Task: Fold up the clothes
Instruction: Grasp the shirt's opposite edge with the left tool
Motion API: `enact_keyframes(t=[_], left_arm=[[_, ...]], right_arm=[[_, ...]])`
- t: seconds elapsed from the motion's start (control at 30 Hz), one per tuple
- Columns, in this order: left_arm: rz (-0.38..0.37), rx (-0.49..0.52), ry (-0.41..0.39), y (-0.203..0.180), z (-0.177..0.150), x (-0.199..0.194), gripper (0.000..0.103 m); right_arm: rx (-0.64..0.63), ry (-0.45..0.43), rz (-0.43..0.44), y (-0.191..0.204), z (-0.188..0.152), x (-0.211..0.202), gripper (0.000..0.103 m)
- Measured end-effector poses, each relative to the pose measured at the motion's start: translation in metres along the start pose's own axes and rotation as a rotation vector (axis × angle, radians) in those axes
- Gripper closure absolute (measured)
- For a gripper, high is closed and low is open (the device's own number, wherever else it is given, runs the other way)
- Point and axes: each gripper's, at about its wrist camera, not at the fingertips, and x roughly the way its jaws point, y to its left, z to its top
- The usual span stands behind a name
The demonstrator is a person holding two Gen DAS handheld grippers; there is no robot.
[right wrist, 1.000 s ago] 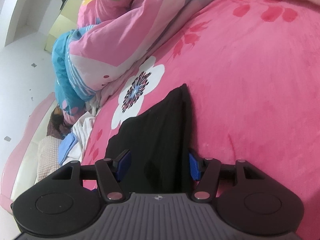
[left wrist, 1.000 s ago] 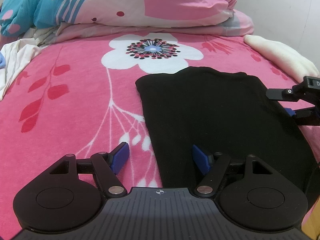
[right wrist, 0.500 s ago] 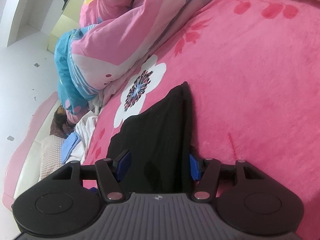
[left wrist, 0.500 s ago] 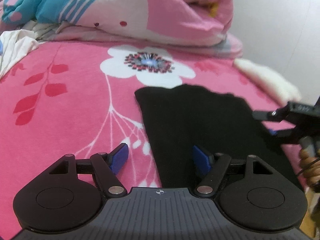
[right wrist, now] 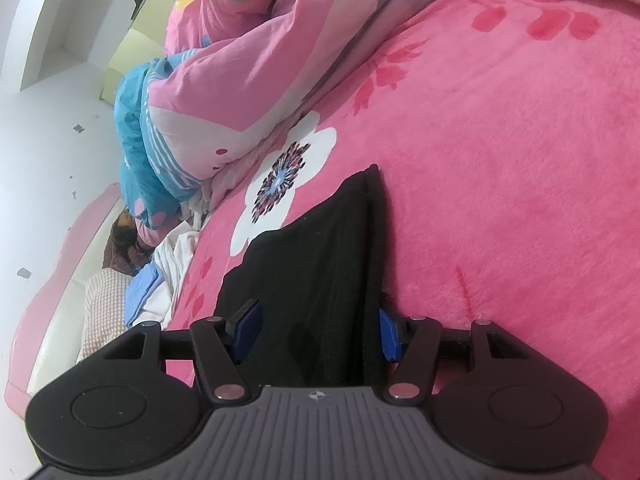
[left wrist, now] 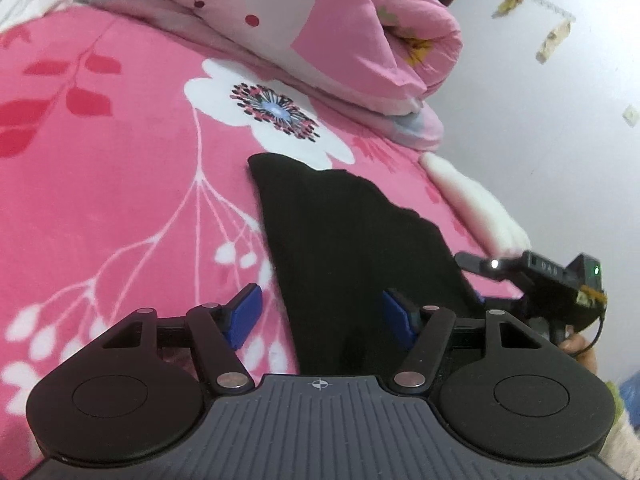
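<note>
**Pink, black and blue on the bed**

The plush bed blanket is hot pink with red leaves, white sprigs and a white flower with a dark speckled centre. On it lies a plain black folded garment. Beyond the flower, the rolled quilt is pink, white and turquoise with stripes.

My left claw's housing hides the near edge of the black garment; my right claw's housing does the same. Whether either pair of pads touches the cloth, I cannot tell. The quilt runs off the top of the frame. A white item by the wall is blurred. A hand is mostly hidden.
</note>
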Motion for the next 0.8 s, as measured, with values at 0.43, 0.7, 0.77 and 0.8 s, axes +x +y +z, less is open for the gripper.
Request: enact_keyframes(t=[0.43, 0.7, 0.77, 0.8], left_arm=[[-0.090, -0.110, 0.035, 0.020, 0.036, 0.045, 0.037], [-0.110, -0.116, 0.013, 0.023, 0.047, 0.062, 0.036], [-0.113, -0.116, 0.009, 0.023, 0.050, 0.066, 0.035], [-0.114, -0.113, 0.007, 0.023, 0.051, 0.069, 0.035]], right_arm=[[-0.018, 0.009, 0.016, -0.001, 0.001, 0.001, 0.042], [-0.021, 0.017, 0.021, -0.002, 0.003, 0.004, 0.042], [-0.018, 0.019, 0.020, -0.002, 0.004, 0.004, 0.042], [-0.016, 0.020, 0.020, -0.002, 0.005, 0.005, 0.042]])
